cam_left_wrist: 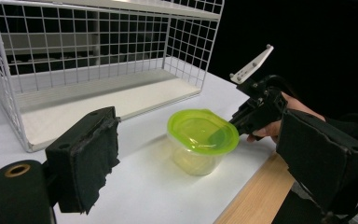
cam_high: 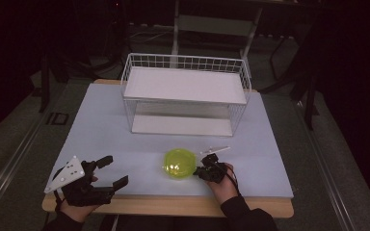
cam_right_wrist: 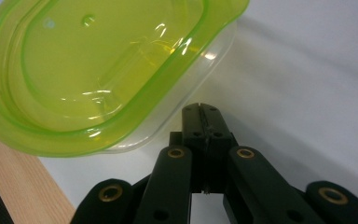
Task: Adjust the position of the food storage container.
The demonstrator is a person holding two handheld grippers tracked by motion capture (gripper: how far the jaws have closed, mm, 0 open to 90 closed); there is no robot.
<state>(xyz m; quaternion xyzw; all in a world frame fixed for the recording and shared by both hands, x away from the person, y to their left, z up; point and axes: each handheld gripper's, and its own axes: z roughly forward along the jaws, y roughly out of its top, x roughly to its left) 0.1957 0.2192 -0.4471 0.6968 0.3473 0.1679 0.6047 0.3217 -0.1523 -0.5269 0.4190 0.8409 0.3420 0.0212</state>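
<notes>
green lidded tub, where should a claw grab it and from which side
Probably by the overhanging lid rim. The tub sits upright on the white table, its clear body tapering down beneath the wider green lid, so that lip is the easiest ledge to pinch. Come in low from the person's right, where the shut right claw sits beside the rim. The left claw is open, farther off.

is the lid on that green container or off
On. The green lid sits flat over the clear container, its rim overhanging all round. The right gripper, jaws shut, is beside it.
</notes>
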